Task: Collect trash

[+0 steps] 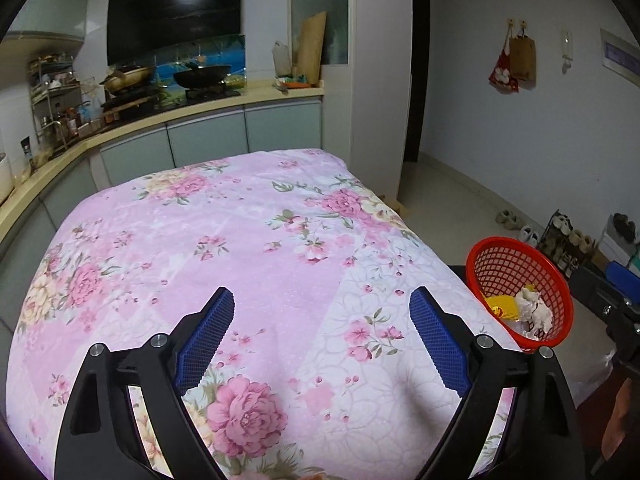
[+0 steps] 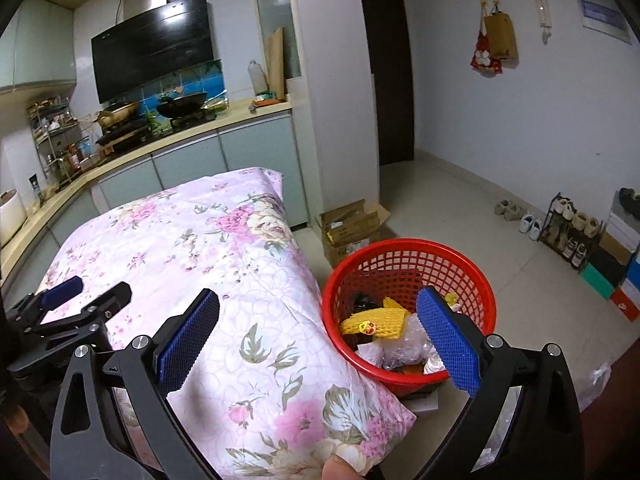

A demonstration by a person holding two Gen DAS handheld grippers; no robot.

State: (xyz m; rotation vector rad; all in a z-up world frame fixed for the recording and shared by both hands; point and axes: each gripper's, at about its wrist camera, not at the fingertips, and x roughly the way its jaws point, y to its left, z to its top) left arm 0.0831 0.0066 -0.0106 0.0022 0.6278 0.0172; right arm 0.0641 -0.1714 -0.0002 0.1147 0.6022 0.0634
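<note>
A red mesh basket [image 2: 404,256] stands on the floor at the right edge of the table covered by a pink floral cloth [image 2: 180,240]. It holds trash: yellow foam netting [image 2: 380,320], crumpled clear plastic and white paper. In the left wrist view the basket [image 1: 516,264] is at the right with yellow and white trash inside. My left gripper [image 1: 322,308] is open and empty above the cloth [image 1: 240,240]; it also shows in the right wrist view [image 2: 86,294] at the left. My right gripper [image 2: 318,312] is open and empty, over the table edge and the basket.
A kitchen counter [image 1: 160,116] with stove, pans and a spice rack runs behind and left of the table. An open cardboard box [image 2: 352,224] sits on the floor behind the basket. Shoes and a shoe rack [image 2: 568,232] line the right wall. A thumb [image 2: 340,470] shows at the bottom.
</note>
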